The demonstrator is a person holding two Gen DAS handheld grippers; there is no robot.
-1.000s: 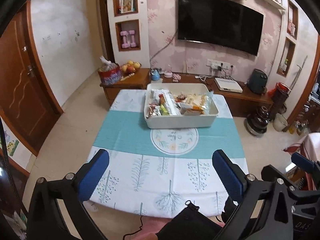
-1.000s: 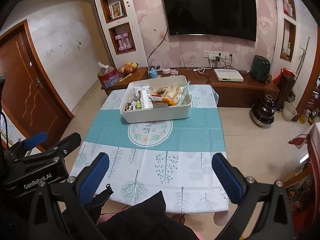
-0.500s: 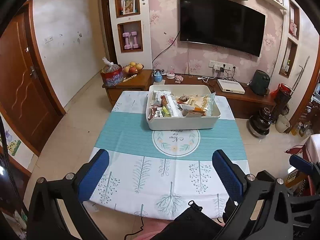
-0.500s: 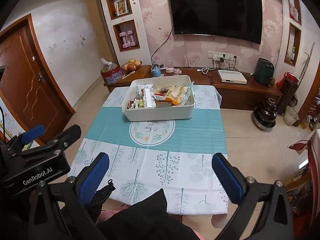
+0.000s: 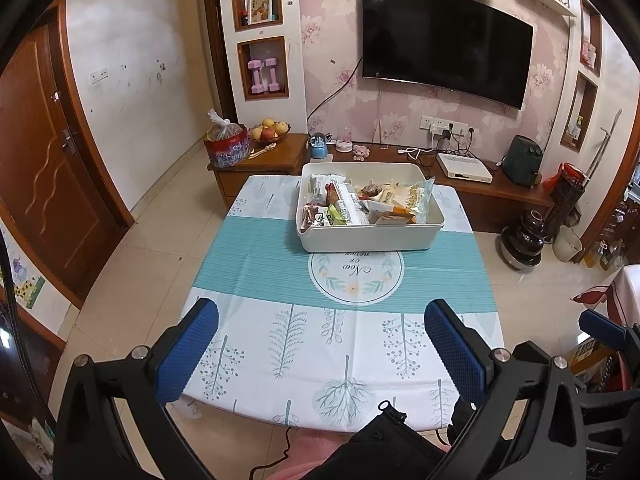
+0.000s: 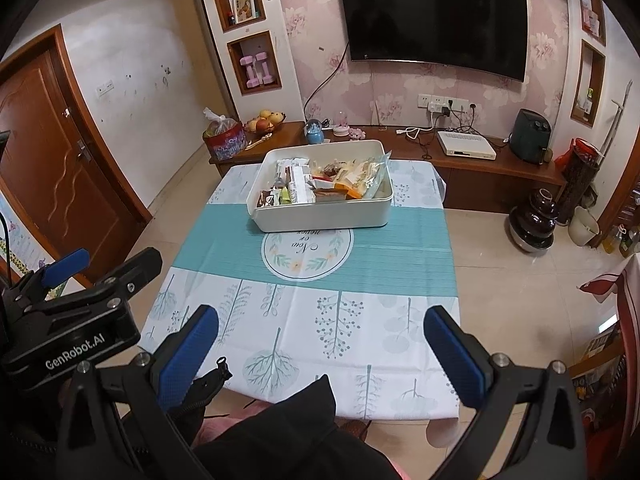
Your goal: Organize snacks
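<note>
A white rectangular bin (image 5: pixel 370 238) (image 6: pixel 320 220) stands on the far half of the table (image 5: pixel 280 272) (image 6: pixel 380 264), which has a teal-and-white cloth. Several wrapped snacks (image 5: pixel 352 204) (image 6: pixel 320 186) fill the bin. My left gripper (image 5: pixel 320 350) is open and empty, held above the table's near edge, well short of the bin. My right gripper (image 6: pixel 320 354) is likewise open and empty over the near edge. The left gripper's body (image 6: pixel 72 320) shows at the left of the right wrist view.
A low wooden TV cabinet (image 5: pixel 500 188) runs behind the table with a fruit bowl (image 5: pixel 269 130), a red wrapped basket (image 5: pixel 226 146) and small devices. A wall TV (image 5: pixel 444 40) hangs above. A person's dark clothing (image 6: pixel 280 440) lies at the near edge. A wooden door (image 5: pixel 44 168) is left.
Both grippers have risen or tilted slightly, so the table and bin sit a little lower and farther in view. Both stay open and empty.
</note>
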